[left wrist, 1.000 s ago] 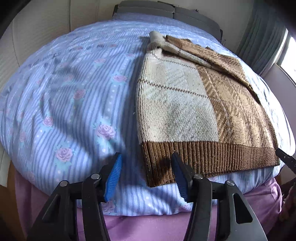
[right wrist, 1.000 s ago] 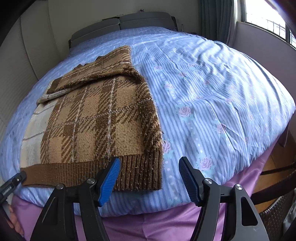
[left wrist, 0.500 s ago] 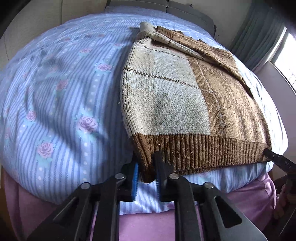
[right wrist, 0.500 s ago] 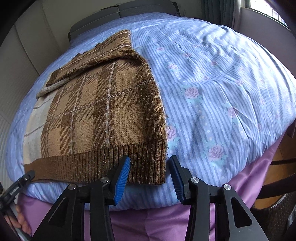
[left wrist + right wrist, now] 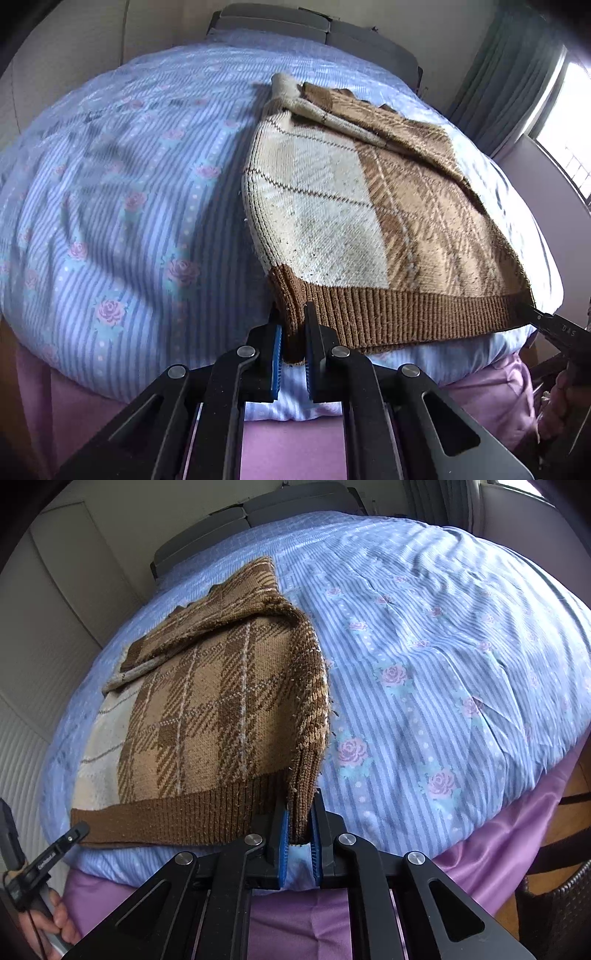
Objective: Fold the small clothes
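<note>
Striped bedding (image 5: pixel 122 206) lay bare beside the sweater (image 5: pixel 369 206); left gripper (image 5: pixel 292 334) and right gripper (image 5: pixel 299 821) had just closed, each pinching a hem corner.

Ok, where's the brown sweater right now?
The sweater lies on the striped bedspread at the bed's near edge, its ribbed hem corners pinched by the left gripper and right gripper.

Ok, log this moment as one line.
step: hem grasp | left gripper: shut on sweater left hem corner | right gripper: shut on right hem corner | bed: sweater flat
</note>
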The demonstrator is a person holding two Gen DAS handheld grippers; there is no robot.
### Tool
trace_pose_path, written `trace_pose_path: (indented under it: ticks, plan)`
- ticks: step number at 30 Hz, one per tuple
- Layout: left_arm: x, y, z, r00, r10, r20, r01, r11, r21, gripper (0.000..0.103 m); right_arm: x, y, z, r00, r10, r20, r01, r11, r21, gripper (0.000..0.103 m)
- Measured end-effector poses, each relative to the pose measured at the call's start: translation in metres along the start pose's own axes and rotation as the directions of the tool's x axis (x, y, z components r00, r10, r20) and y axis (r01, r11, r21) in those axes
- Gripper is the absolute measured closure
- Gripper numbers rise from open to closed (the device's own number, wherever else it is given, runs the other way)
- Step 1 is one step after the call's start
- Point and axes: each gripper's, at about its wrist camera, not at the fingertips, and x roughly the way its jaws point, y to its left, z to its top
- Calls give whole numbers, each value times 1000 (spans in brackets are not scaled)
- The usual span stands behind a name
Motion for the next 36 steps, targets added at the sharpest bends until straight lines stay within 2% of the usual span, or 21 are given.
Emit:
trace_pose_path:
  ticks: [2, 8, 13, 18, 21, 26, 31, 36]
  plan:
    - [-8, -3, 9, 1000, -14, 14, 14, 1000, -5, 92, -11, 6, 6, 999, 33, 33, -32, 999, -3, 93]
    - [-40, -12, 50, 991, -48, 126, 50, 999, -12, 92, -44, 28, 46, 982, 105, 159, -105, 994, -8, 93]
    - [-53, -17, 94, 973, -50, 227, 54, 998, -10, 92, -61, 44, 90, 954, 132, 270, -133, 991, -17, 93]
    - [-55, -19, 144, 953, -34, 300, 49, 998, -43, 92, -58, 61, 134, 932, 128, 340, -119, 992, -46, 93]
    - [-48, -21, 175, 943, -22, 333, 43, 997, -56, 92, -51, 66, 162, 918, 118, 377, -107, 993, -50, 93]
    - [-18, -20, 228, 938, 6, 348, 25, 996, -87, 92, -17, 72, 213, 911, 101, 400, -94, 995, -36, 93]
    - [24, -15, 269, 944, 31, 328, 6, 994, -112, 92, 32, 76, 257, 916, 80, 393, -80, 997, -17, 93]
    - [71, -11, 295, 955, 45, 293, -9, 993, -122, 92, 82, 75, 284, 930, 54, 364, -58, 998, 1, 93]
